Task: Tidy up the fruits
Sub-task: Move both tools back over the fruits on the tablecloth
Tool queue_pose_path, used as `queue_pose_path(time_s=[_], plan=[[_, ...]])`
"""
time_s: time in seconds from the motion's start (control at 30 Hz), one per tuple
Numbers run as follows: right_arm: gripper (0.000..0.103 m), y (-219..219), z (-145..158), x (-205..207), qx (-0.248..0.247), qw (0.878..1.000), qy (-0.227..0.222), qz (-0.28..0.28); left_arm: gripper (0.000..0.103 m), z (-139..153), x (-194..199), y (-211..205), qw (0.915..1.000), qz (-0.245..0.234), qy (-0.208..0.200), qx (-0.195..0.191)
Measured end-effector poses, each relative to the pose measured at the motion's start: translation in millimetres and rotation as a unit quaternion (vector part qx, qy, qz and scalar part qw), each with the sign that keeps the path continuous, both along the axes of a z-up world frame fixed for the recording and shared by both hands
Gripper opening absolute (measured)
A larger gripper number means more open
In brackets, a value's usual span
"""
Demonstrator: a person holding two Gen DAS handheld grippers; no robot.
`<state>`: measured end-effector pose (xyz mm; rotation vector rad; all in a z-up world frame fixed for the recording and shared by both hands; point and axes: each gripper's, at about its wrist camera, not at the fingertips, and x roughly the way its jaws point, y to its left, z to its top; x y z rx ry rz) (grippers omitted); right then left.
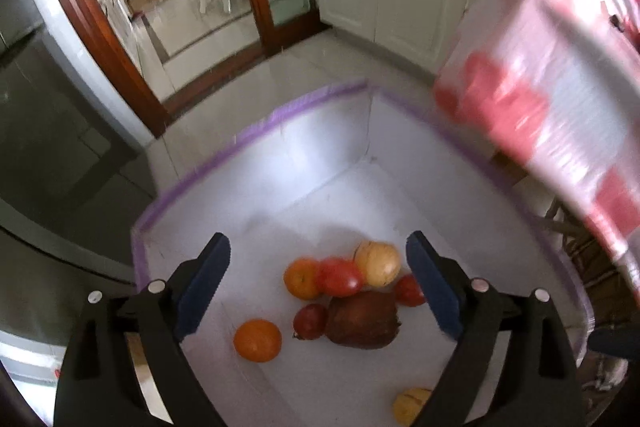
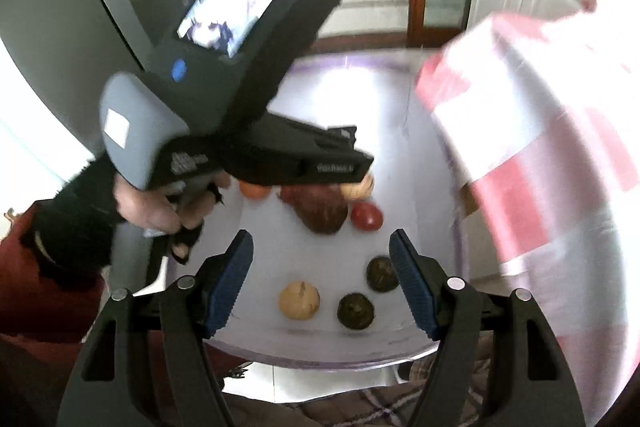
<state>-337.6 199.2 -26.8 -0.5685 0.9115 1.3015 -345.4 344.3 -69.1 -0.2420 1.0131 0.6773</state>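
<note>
I see fruits in white box [image 1: 256, 163] with purple rim. Two oranges [image 1: 257, 340], red tomatoes [image 1: 339, 277], big brown fruit [image 1: 362, 319], yellow round ones [image 1: 378, 263] bunched together. Two dark round ones [image 2: 355, 311] lie apart.

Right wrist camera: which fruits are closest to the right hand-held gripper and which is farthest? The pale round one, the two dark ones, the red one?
From the right hand-held gripper, open above the tray:
1. The pale round fruit on the left and the two dark fruits toward the right, between the fingers; too close to rank.
2. The red fruit, farther up, beside the brown fruit.
</note>
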Motion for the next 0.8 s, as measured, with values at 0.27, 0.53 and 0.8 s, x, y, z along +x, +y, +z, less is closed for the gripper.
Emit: queue_pose_path(time_s=[0.27, 0.53, 0.8], plan=[[0.081, -71, 78, 33, 0.119, 0.990, -0.045, -0.068, 0.101, 78, 34, -44, 0.9955, -0.046, -0.064, 0.053], [0.087, -191, 117, 129, 0.183, 0.945, -0.086, -0.259, 0.101, 141, 137, -130, 0.9762, -0.158, -0.148, -0.003], [0.087, -303, 105, 250, 0.176, 0.866, -0.083, -0.461, 0.101, 126, 276, -227, 0.9597, -0.227, -0.158, -0.051]])
